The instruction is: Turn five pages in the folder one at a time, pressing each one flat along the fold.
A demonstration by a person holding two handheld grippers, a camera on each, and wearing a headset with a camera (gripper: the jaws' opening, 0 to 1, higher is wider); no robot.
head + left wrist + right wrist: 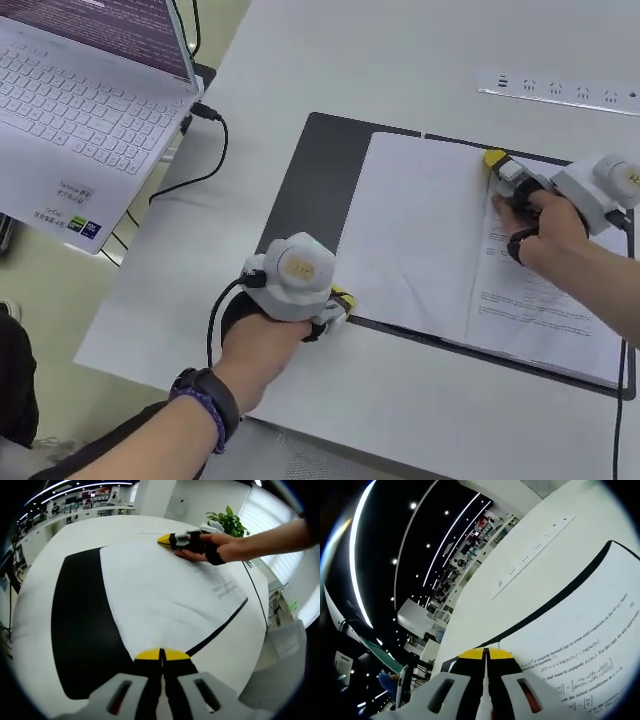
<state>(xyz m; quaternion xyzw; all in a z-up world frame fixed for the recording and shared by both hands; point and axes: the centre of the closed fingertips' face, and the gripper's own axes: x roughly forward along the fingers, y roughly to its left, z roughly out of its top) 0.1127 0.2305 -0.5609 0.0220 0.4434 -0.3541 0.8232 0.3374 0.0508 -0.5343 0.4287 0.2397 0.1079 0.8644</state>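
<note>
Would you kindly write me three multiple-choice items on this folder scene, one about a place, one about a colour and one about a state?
1. Where do the right tongs rest?
A. on the laptop
B. on the pages of the open folder, near its far edge
C. on the power strip

2. What colour are the tips of both tongs?
A. red
B. yellow
C. green

3. How do the left tongs stand?
A. wide open
B. shut
C. gripping a pen

Answers:
1 B, the tip lies on the printed page by the folder's far edge.
2 B, each gripper view shows yellow tips.
3 B, the jaws meet with no gap at the page's near edge.
</note>
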